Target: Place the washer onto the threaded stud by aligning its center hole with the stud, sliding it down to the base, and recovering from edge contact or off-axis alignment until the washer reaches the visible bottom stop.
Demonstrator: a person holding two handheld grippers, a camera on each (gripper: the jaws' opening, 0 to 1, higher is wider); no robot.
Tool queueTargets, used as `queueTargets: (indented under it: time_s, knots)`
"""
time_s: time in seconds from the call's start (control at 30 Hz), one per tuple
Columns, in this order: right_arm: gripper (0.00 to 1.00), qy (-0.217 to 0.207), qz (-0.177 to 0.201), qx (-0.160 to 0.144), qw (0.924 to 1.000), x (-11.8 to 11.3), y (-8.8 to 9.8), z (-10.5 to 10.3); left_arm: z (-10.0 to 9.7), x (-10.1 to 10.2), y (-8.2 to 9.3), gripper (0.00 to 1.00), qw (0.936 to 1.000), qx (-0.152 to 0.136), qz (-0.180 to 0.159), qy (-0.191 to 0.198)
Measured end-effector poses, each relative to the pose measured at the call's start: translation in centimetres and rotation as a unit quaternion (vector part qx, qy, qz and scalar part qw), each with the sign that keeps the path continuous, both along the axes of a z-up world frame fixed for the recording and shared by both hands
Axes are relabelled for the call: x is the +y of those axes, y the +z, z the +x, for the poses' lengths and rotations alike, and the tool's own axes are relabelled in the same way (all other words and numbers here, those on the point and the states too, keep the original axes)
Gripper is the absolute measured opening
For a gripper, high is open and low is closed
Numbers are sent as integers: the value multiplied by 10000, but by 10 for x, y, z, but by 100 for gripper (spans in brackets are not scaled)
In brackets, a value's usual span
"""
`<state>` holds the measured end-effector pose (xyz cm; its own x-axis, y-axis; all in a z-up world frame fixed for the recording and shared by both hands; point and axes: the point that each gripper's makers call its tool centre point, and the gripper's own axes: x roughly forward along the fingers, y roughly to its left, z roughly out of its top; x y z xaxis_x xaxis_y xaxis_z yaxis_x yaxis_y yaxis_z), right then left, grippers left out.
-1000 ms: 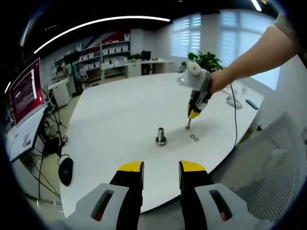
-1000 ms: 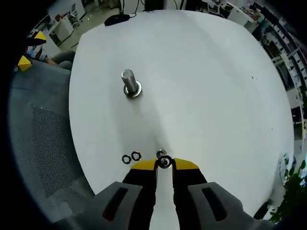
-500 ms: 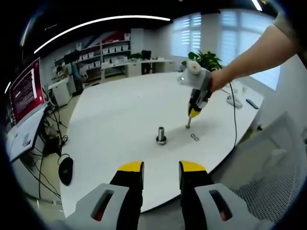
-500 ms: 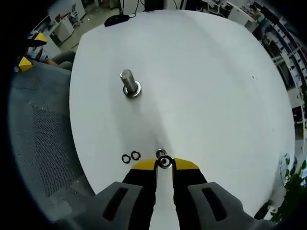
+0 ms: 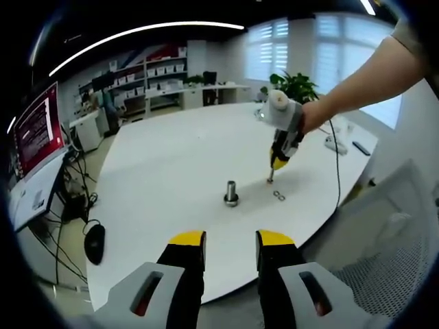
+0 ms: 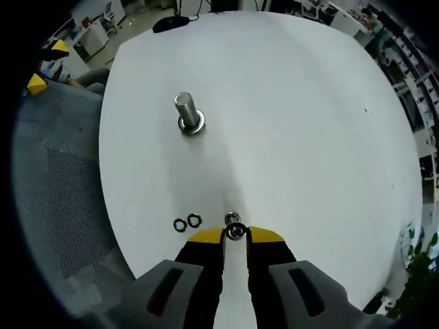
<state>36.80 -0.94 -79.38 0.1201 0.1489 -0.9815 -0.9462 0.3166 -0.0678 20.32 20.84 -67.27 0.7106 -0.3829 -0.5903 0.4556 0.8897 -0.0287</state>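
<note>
Light: bright and even on my white table, from the ceiling strip and windows.
Shadows: soft, faint.
Edges: bent by fisheye.
Focus: mildly soft.

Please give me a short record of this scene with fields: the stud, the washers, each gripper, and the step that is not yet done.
stud: threaded stud stands upright on the white table, nothing on its shaft
held washer: a washer is pinched at the fingertips of the right gripper
spare washers: two washers lie flat on the table, left of the right gripper in its view
left gripper: left gripper is open, holds nothing, back near the table edge
not yet done: washer is apart from the stud, not yet over it
</note>
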Motion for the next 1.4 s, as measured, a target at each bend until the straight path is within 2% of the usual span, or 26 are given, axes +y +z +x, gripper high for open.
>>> queueTargets:
  time_s: [0.47, 0.63, 1.03, 1.4]
  knots:
    - [14, -36, -100, 151, 9998, -2, -31, -1, 0, 1, -2, 27, 10000, 55, 40, 29]
    - [14, -58, -123, 215, 9997, -2, -36, -1, 0, 2, -3, 27, 10000, 74, 48, 41]
    - [15, -59, -137, 211, 9997, -3, -42, -3, 0, 3, -4, 27, 9999, 96, 75, 56]
    - [18, -217, -31, 170, 9996, -7, -38, -6, -1, 2, -4, 27, 9999, 92, 70, 48]
